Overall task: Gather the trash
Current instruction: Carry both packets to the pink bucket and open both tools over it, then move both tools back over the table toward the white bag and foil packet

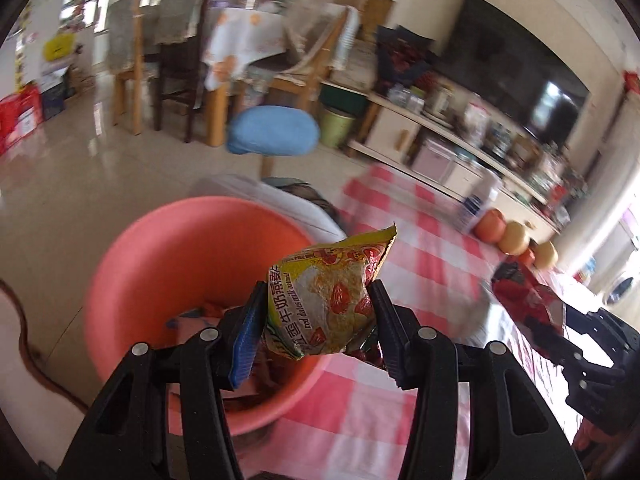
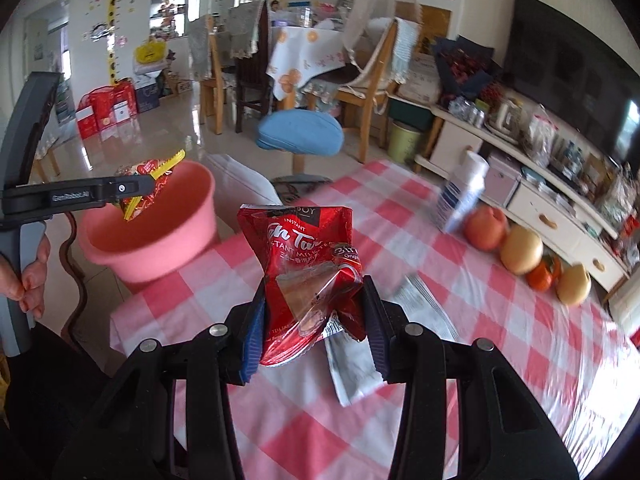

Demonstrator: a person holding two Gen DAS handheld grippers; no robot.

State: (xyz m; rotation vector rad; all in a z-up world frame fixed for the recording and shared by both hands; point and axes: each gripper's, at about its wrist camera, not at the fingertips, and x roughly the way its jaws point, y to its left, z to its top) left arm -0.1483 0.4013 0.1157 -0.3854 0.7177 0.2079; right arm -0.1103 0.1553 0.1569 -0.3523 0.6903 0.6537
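At nine o'clock in the right wrist view, the pink bin point(image 2: 160, 236) stands at the desk point(image 2: 500, 320) edge, some wrappers seemingly already inside, though blur hides which. The left gripper point(image 1: 320, 316) hangs over it, jaws clamped on a yellow oatmeal sachet point(image 1: 332, 300), not yet dropped. Toward the centre, the right gripper point(image 2: 314, 320) pinches a red milk-tea packet point(image 2: 308, 272) above the checked cloth. A silver wrapper point(image 2: 352, 364) at five o'clock remains uncollected.

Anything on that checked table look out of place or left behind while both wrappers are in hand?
Yes: a flat silver-white wrapper lies loose on the checked tablecloth, just beyond the right hand-held gripper. Nothing looks spilled.
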